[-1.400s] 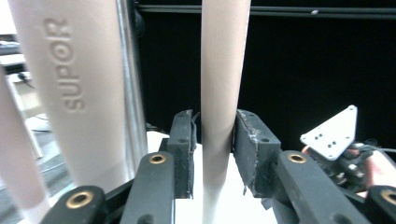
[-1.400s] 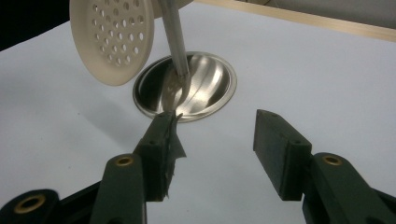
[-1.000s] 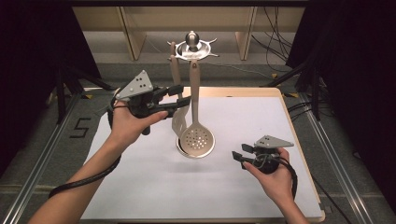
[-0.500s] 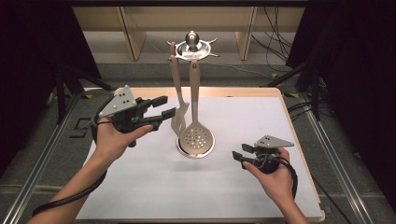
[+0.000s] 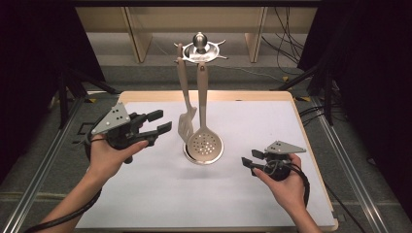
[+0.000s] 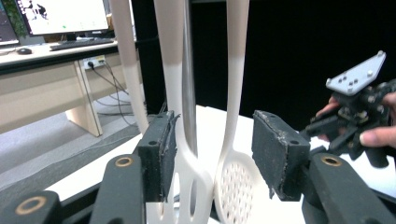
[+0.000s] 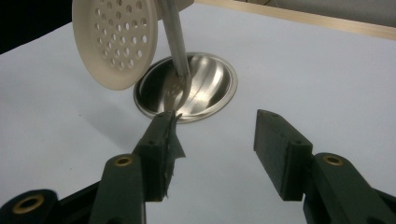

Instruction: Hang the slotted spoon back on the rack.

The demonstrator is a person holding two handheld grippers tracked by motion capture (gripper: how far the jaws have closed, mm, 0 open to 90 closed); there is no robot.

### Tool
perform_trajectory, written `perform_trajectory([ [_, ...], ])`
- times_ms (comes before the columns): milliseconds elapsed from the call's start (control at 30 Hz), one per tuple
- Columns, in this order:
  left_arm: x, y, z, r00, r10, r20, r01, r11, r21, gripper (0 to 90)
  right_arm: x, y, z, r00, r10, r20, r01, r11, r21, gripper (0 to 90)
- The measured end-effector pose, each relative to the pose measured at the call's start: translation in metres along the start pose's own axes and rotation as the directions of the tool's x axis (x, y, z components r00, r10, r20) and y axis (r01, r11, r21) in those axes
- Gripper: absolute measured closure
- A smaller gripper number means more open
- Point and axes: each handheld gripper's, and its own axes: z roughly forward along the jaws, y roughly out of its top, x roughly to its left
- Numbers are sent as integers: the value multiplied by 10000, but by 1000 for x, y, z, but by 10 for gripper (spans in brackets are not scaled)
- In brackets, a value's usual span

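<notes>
A metal utensil stand with a round base (image 5: pixel 187 152) and a knobbed top (image 5: pixel 199 47) rises at the table's middle. From it hang a cream slotted spatula (image 5: pixel 185 124) and a cream perforated skimmer (image 5: pixel 205 145). My left gripper (image 5: pixel 164 121) is open, a short way left of the spatula and pointing at it. In the left gripper view, the left gripper (image 6: pixel 212 158) frames the spatula (image 6: pixel 168 56), pole (image 6: pixel 187 70) and skimmer (image 6: pixel 233 182) farther off without touching. My right gripper (image 5: pixel 248 158) is open low at the right. The right gripper (image 7: pixel 215 135) faces the base (image 7: pixel 205 88) and skimmer (image 7: pixel 114 42).
The white table top (image 5: pixel 145 194) has a wooden edge (image 5: pixel 311 141) at the right. Black stands and cables sit on the floor around it. Behind the stand, a further cream handle (image 6: pixel 125 60) and a desk with a monitor (image 6: pixel 60 16) appear in the left gripper view.
My left gripper has drawn back to the left and lower, away from the spatula, with nothing between its jaws. The right gripper has stayed put.
</notes>
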Motion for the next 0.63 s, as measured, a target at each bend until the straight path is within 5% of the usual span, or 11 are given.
perform_trajectory([
  [133,1,-15,-9,9998,-136,-152,139,9996,234,493,1,0,0,9998,198,-16,-198,9997,108,498],
  [267,2,-27,-13,9992,-258,-294,269,9990,361,493,-2,0,1,9996,-283,50,283,9996,-92,497],
  [500,3,-41,-17,9982,-521,-306,533,9978,404,492,-3,1,2,9992,-392,118,393,9992,-58,496],
  [633,2,-46,-18,9976,-594,-345,611,9969,487,492,-3,0,2,9999,-152,39,152,9999,31,496],
])
